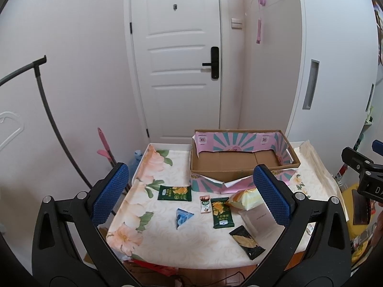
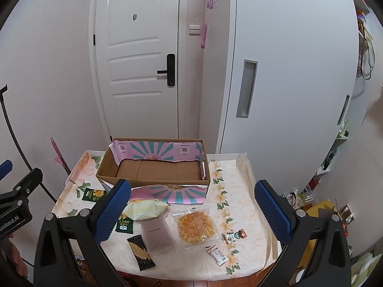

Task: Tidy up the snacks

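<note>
1. Left tool [image 1: 191, 192] hangs above the near edge of the counter [image 1: 167, 246], its blue-padded fingers [image 1: 111, 193] spread wide with nothing between them.
2. Right tool [image 2: 192, 209] is likewise spread wide and empty, held above the near side of the counter, to the right of the left tool.
3. At the far side of the counter sits a cardboard box [image 2: 153, 171], open on top, lined with pink and teal paper; its brown floor is bare.
4. On the floral cloth in front of the box lie the snacks: a dark green packet [image 1: 174, 193] near the box's left corner, and a second green packet [image 1: 221, 212] closer to the middle.
5. Just left of that second packet lies a small sachet [image 1: 205, 204], and further left a blue triangular packet [image 1: 182, 217].
6. A pale yellow bag [image 2: 147, 208] rests just before the box front, with a greyish pouch [image 2: 158, 234] below it.
7. A black packet with a yellow picture [image 2: 141, 253] lies near the front edge.
8. To the right is a clear bag of yellow snacks [image 2: 196, 227], then two small sachets [image 2: 235, 235] and [image 2: 217, 254] near the flower border.
</note>
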The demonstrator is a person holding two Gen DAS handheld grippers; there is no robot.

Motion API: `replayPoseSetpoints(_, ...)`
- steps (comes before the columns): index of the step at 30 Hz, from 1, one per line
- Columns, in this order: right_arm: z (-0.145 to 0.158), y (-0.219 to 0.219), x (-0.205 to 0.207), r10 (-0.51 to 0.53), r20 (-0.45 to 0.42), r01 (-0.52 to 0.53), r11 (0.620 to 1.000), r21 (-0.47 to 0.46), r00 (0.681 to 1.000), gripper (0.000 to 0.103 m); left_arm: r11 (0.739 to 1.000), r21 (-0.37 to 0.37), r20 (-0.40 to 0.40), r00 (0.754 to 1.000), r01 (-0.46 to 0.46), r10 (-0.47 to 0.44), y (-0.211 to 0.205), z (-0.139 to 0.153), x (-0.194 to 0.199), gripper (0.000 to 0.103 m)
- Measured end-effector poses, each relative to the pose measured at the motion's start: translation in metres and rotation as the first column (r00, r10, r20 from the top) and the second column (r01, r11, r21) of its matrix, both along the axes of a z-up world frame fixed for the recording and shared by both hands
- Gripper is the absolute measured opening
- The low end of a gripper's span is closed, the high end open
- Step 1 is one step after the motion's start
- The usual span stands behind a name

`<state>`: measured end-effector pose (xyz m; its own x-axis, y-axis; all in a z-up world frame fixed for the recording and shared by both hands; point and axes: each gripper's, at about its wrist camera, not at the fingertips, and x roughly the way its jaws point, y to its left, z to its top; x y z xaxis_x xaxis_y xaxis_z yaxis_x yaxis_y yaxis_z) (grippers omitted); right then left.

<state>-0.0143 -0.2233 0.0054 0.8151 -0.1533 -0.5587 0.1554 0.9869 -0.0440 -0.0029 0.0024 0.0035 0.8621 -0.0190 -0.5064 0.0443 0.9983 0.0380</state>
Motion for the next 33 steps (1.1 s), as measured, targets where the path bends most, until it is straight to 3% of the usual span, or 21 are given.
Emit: replayPoseSetpoints(33, 0.0007, 0.0007, 0.0012, 0.004, -0.004, -0.004, 1.0, 0.006, 1.0, 0.103, 1.0, 0.007, -0.006, 1.0, 0.006, -0.006, -0.0025, -0.0034, 0.0043, 0.103)
